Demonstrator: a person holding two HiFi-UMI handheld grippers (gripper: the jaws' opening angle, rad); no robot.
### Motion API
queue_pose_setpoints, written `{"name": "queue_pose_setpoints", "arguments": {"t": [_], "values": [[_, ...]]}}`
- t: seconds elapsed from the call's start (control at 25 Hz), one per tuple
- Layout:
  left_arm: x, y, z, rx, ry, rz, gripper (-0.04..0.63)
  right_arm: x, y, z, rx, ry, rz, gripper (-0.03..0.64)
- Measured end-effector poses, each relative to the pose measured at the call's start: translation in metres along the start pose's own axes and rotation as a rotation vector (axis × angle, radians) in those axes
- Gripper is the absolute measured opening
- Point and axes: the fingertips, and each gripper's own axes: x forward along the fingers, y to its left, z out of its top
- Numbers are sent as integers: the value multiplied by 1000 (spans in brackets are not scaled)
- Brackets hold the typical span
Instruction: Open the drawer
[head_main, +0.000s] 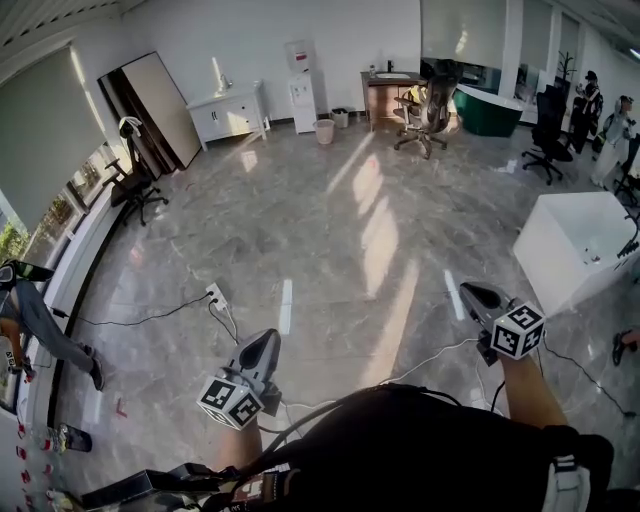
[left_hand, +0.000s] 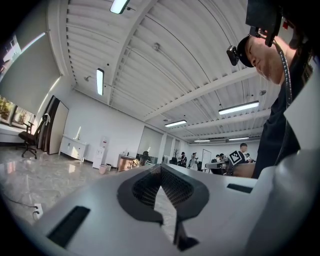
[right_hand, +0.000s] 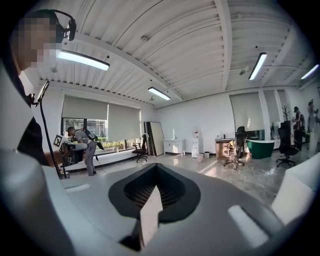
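Note:
A white cabinet with drawers (head_main: 232, 112) stands against the far wall, well away from both grippers. It shows small in the left gripper view (left_hand: 73, 148) and the right gripper view (right_hand: 174, 146). My left gripper (head_main: 262, 350) is held out low over the marble floor, its jaws together with nothing between them (left_hand: 160, 166). My right gripper (head_main: 478, 297) is held out on the right, shut and empty too (right_hand: 156, 165). Both point level into the room.
A white box-shaped tub (head_main: 580, 245) stands close on the right. A power strip (head_main: 215, 297) with cables lies on the floor ahead. Office chairs (head_main: 425, 115), a bin (head_main: 324, 131) and a water dispenser (head_main: 303, 95) are at the back. A person (head_main: 35, 320) bends at the left.

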Motion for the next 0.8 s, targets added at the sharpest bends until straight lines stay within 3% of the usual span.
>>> {"name": "queue_pose_setpoints", "arguments": {"t": [0.36, 0.6, 0.8], "values": [[22, 26, -21, -43, 36, -63, -9, 18, 4, -13, 12, 30, -26, 2], [82, 12, -17, -13, 64, -50, -9, 26, -62, -16, 48, 12, -20, 2], [158, -10, -6, 5, 39, -25, -9, 38, -143, 1, 41, -13, 17, 2]]}}
